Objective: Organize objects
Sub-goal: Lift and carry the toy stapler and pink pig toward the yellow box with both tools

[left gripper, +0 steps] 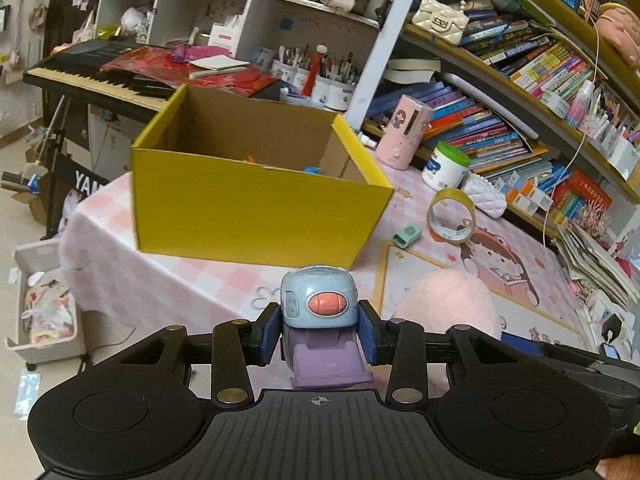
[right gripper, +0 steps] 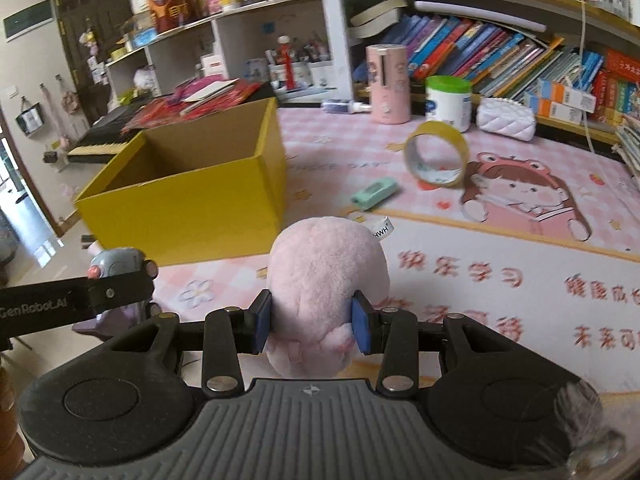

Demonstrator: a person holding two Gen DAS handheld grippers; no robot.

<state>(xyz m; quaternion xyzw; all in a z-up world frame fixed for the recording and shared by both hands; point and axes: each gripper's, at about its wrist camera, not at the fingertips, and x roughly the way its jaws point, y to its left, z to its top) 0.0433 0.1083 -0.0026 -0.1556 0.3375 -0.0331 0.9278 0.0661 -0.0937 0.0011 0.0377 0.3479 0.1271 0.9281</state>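
My left gripper (left gripper: pixel 319 330) is shut on a small blue and purple toy (left gripper: pixel 320 312) with an orange oval button, held above the pink checked tablecloth (left gripper: pixel 168 280). Ahead of it stands an open yellow cardboard box (left gripper: pixel 256 204); something orange and blue shows inside. My right gripper (right gripper: pixel 312 324) is shut on a round pink plush toy (right gripper: pixel 326 280), which also shows in the left wrist view as a pink plush (left gripper: pixel 452 304) to the right. In the right wrist view the yellow box (right gripper: pixel 192 204) is ahead to the left, and the left gripper with its toy (right gripper: pixel 116 264) is at the left edge.
On the table lie a roll of yellow tape (right gripper: pixel 436 156), a small green item (right gripper: pixel 374 193), a pink cylinder (right gripper: pixel 388 84), a white jar with a green lid (right gripper: pixel 448 102) and a white quilted pouch (right gripper: pixel 506 118). Bookshelves (left gripper: pixel 520 80) line the right; a keyboard (left gripper: pixel 92 68) stands behind the box.
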